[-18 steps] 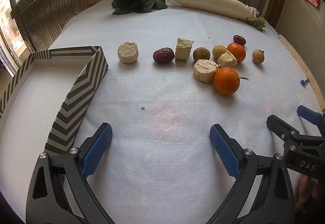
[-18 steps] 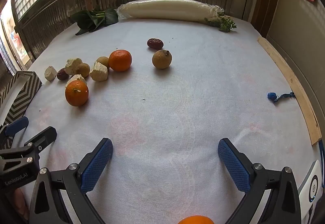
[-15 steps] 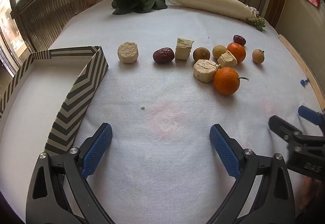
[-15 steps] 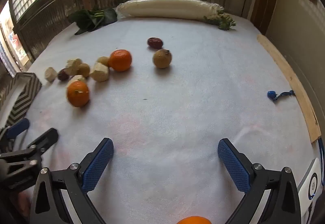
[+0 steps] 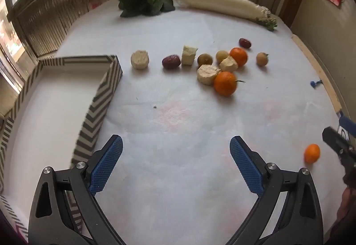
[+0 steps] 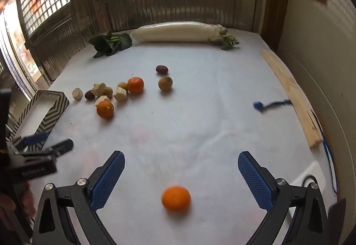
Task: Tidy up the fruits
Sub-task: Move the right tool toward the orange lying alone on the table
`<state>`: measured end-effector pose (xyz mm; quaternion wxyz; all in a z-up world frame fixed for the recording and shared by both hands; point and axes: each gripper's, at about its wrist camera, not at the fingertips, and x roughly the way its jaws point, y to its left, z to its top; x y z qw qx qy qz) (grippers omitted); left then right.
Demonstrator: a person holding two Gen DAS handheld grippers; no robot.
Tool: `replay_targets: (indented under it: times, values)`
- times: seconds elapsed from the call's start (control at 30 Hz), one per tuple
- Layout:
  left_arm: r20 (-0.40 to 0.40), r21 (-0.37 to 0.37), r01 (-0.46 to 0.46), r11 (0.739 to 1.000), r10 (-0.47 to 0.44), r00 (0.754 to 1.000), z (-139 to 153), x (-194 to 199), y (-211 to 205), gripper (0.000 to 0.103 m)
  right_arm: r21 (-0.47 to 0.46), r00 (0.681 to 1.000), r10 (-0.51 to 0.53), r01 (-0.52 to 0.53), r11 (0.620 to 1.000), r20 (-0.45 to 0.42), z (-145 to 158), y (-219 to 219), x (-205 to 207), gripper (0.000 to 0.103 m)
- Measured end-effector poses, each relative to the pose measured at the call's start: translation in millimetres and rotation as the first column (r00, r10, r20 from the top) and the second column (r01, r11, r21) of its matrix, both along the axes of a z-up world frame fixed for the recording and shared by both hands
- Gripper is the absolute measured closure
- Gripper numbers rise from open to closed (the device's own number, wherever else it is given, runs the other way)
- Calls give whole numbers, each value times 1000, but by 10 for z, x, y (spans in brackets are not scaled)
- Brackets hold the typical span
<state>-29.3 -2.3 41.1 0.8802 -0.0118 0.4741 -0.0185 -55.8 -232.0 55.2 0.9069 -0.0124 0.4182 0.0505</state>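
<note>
Nearest to us, our right gripper (image 6: 180, 180) has pulled back and tilted up within the last half second, so the small round orange mandarin (image 6: 176, 198), which only peeped in at the bottom edge before, now lies whole on the white cloth-covered table (image 6: 211, 116) between our wide-open blue-padded fingers (image 6: 106, 180), touching neither. We judge it the first fruit to take: the right gripper is lined up on it and need only drop and close.

Our left gripper (image 5: 175, 165) is likewise spread wide and holds nothing; it has barely shifted. Just left of it stands the black-and-white chevron cardboard box (image 5: 98, 107), which holds no fruit, so sorting has not begun. The lone mandarin sits far right of that box.

Further out, right of the box's far corner, the cluster is unmoved: two larger oranges (image 5: 225, 83), dark red dates (image 5: 170, 61), brownish round longans (image 5: 205, 59) and pale cut chunks (image 5: 139, 62). Beyond them lie leafy greens (image 5: 144, 3) and a long white wrapped radish (image 5: 220, 3).
</note>
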Motion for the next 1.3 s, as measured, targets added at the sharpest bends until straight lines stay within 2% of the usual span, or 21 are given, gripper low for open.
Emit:
replay_targets:
  times: [0.13,0.33,0.77,1.1,1.3]
  values:
    - [11,-16,2,1000,-2,1000,116,-93,3,5,-15,1000,17,-17,1000,-3,-11,-7,-156,1]
    - [21,-18,18,1000,-17,1000,189,-184,-24,5,-8,998,59,-60,998,-31,-33,40,-271,11]
    - [45,-12,-5,1000,5,999,329,-227,2,5,-23,997,83,-83,996,-3,103,161,-286,11]
    - [43,-20,-16,1000,17,999,338,-239,31,5,-28,995,98,-98,995,-26,67,198,-286,11]
    - [21,-28,-25,999,25,999,275,-237,58,5,8,994,83,-83,997,-66,-50,123,-297,13]
